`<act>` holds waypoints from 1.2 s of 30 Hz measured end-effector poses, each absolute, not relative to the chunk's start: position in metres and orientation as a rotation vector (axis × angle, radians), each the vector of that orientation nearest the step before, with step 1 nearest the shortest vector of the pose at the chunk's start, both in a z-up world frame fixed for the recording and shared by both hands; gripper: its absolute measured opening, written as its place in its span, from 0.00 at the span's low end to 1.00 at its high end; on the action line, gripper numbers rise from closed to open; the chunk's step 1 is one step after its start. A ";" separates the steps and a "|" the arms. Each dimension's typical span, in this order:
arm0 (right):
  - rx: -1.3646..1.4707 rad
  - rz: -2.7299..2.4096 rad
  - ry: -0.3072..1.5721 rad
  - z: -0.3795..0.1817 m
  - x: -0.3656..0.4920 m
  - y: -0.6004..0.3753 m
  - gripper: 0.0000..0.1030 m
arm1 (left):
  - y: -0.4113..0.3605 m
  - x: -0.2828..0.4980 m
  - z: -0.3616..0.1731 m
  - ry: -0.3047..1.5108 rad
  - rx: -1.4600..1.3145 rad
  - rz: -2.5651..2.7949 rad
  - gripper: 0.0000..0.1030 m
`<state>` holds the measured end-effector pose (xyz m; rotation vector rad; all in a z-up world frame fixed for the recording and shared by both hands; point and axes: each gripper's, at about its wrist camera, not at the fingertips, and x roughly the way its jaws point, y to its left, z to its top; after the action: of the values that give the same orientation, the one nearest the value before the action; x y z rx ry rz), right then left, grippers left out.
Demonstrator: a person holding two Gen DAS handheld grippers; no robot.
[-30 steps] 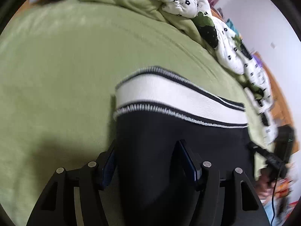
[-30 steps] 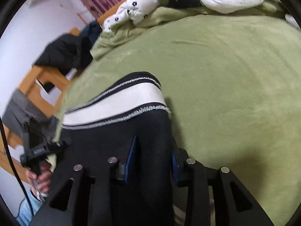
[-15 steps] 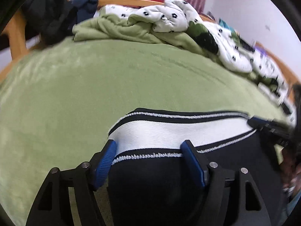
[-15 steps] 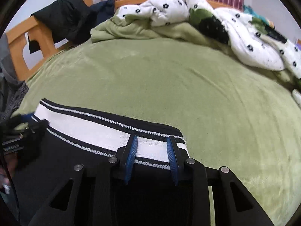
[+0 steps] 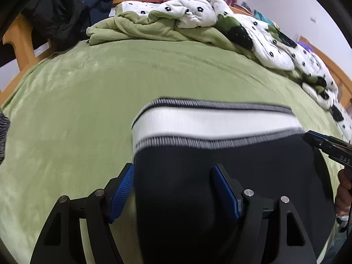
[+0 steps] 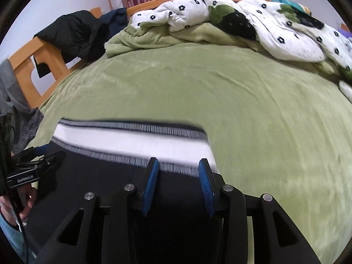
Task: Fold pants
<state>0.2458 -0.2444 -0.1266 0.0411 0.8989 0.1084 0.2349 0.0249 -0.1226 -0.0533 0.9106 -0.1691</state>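
The pants (image 5: 220, 187), black with a white waistband (image 5: 211, 124) edged in grey stitching, lie flat on the green blanket (image 5: 88, 101) at the near side of the bed, waistband toward the far side. The left gripper (image 5: 175, 189) sits at the pants' left edge: its left pad is just off the cloth over the blanket, its right pad over the black fabric, and the jaws stand wide apart and are closing, with the edge of the pants between them but not pinched. The right gripper (image 6: 179, 182) sits at the right end of the waistband, its blue pads a narrower gap apart and opening, the band's lower stitched edge between them; the pads do not press on it. Half a second ago both grippers had their tips right at the waistband; now, in the left view, the band lies farther beyond the pads, so that gripper has drawn back toward the near side. A second ago both views were tilted and the band ran slantwise; now it runs nearly level across each view. Each view shows the other gripper at the frame's edge, with part of a hand (image 6: 26, 200) below it. A white flowered quilt (image 6: 275, 26) and a crumpled green blanket are heaped at the far side, and a dark jacket (image 6: 74, 35) hangs over the wooden bed frame (image 6: 28, 66) at far left.
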 end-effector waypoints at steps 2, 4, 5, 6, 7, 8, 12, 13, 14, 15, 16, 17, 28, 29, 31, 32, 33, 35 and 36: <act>0.020 0.099 0.895 -0.125 0.224 -0.246 0.37 | 0.029 0.217 -0.120 0.940 -0.080 -0.226 0.66; 0.015 0.087 0.894 -0.125 0.197 -0.249 0.37 | 0.034 0.198 -0.117 0.963 -0.103 -0.269 0.66; 0.021 0.083 0.895 -0.126 0.186 -0.251 0.37 | 0.035 0.187 -0.117 0.971 -0.097 -0.281 0.66; 0.029 0.076 0.894 -0.127 0.171 -0.253 0.37 | 0.036 0.172 -0.117 0.972 -0.091 -0.297 0.66; 0.035 0.075 0.896 -0.128 0.162 -0.255 0.37 | 0.036 0.160 -0.118 0.973 -0.089 -0.312 0.66; 0.039 0.074 0.908 -0.129 0.153 -0.257 0.37 | 0.035 0.146 -0.119 0.978 -0.094 -0.334 0.66; 0.109 0.079 0.885 -0.135 0.119 -0.267 0.39 | 0.035 0.076 -0.124 0.962 -0.123 -0.412 0.65; 0.129 0.083 0.887 -0.136 0.117 -0.269 0.39 | 0.035 0.066 -0.125 0.967 -0.116 -0.425 0.65; 0.147 0.086 0.892 -0.136 0.115 -0.271 0.39 | 0.035 0.053 -0.127 0.967 -0.099 -0.427 0.65; 0.166 0.088 0.895 -0.137 0.112 -0.272 0.39 | 0.034 0.041 -0.128 0.969 -0.060 -0.417 0.64; 0.169 0.090 0.894 -0.138 0.109 -0.272 0.39 | 0.032 0.034 -0.130 0.976 -0.017 -0.397 0.59; 0.165 0.092 0.892 -0.139 0.107 -0.271 0.39 | 0.029 0.030 -0.133 0.985 0.029 -0.370 0.51; 0.124 0.098 0.868 -0.135 0.098 -0.262 0.41 | 0.026 0.038 -0.109 0.784 0.049 -0.138 0.11; 0.131 0.107 0.860 -0.133 0.095 -0.261 0.41 | 0.034 0.036 -0.104 0.759 0.013 -0.107 0.11; 0.140 0.143 0.870 -0.138 0.093 -0.254 0.41 | 0.046 0.045 -0.119 0.808 -0.038 -0.051 0.11; 0.133 0.156 0.894 -0.143 0.096 -0.249 0.41 | 0.051 0.054 -0.138 0.897 -0.058 -0.045 0.11; 0.110 0.149 0.909 -0.149 0.098 -0.244 0.44 | 0.058 0.058 -0.154 0.960 -0.099 -0.062 0.11; 0.045 0.126 0.896 -0.151 0.095 -0.234 0.46 | 0.068 0.048 -0.150 0.917 -0.164 -0.103 0.13; 0.030 0.125 0.890 -0.149 0.094 -0.233 0.46 | 0.070 0.044 -0.147 0.935 -0.188 -0.127 0.13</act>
<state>0.0936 -0.2329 -0.1487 0.0302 0.8895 0.1251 0.0440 0.0703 -0.1470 -0.1883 0.9346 -0.1272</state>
